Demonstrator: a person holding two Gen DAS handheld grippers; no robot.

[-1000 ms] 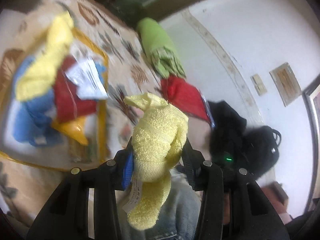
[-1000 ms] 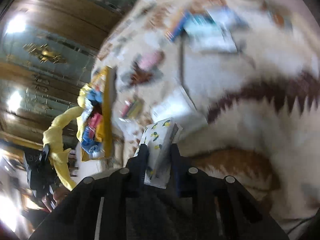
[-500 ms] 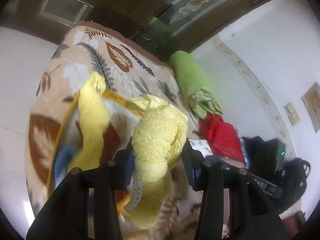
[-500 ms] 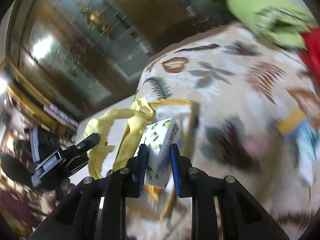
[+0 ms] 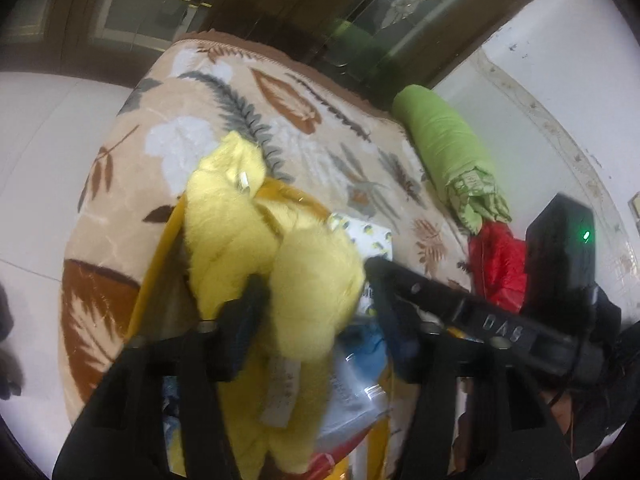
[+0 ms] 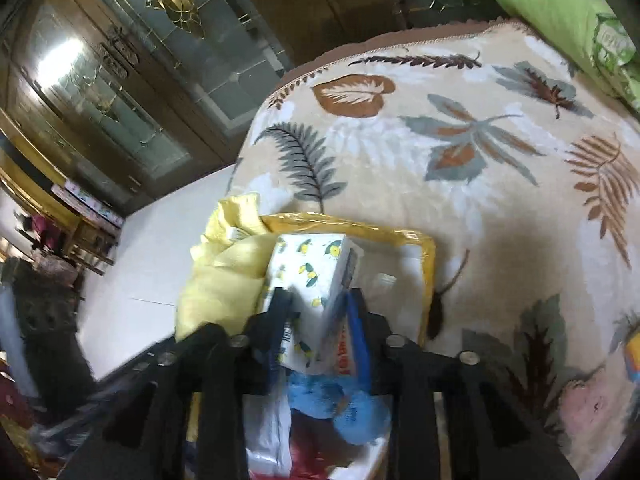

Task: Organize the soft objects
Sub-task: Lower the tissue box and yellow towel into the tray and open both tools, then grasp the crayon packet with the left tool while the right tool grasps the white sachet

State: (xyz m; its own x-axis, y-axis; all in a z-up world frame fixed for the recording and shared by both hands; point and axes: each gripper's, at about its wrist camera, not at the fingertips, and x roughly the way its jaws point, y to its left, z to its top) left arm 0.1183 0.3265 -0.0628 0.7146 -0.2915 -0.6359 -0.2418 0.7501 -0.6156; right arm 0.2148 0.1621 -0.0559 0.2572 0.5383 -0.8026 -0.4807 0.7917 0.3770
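Both jaws now opening over yellow bag (image 6: 428, 256) | inside: yellow towel (image 5: 316, 280), tissue pack (image 6: 316, 272)

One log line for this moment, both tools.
left tool: opening, yellow towel between | right tool: opening, tissue pack between | over yellow bag

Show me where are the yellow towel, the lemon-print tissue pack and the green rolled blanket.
yellow towel (image 5: 316, 280), left wrist view, its fluffy bulge between the fingers.
lemon-print tissue pack (image 6: 308, 268), right wrist view, its printed top face.
green rolled blanket (image 5: 440, 140), left wrist view, the roll's middle.
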